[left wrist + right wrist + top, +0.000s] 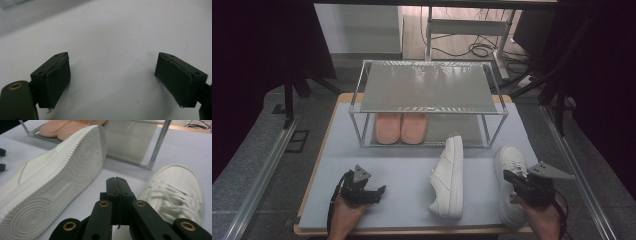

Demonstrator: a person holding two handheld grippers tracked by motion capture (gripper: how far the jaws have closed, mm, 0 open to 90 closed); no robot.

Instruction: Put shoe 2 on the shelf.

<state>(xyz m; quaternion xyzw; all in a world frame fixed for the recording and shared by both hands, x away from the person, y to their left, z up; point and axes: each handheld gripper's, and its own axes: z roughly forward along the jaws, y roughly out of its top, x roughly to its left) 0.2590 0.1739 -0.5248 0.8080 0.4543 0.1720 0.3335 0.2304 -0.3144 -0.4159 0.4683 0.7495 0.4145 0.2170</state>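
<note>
Looked like pre-pick on shoe racking; left gripper (379, 190) sat wide open, empty; right gripper (117, 185) closed on nothing beside upright sneaker (512, 182); tipped sneaker (449, 177) probably needs righting before the rack (429, 107).

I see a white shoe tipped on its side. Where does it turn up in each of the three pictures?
High view: the tipped white sneaker lies centre-right on the table, in front of the rack.
Left gripper view: not in it.
Right gripper view: its ribbed sole fills the left half.
Shared landmark: the pink slippers on the rack's lower shelf, seen in the right gripper view's top left.
</note>
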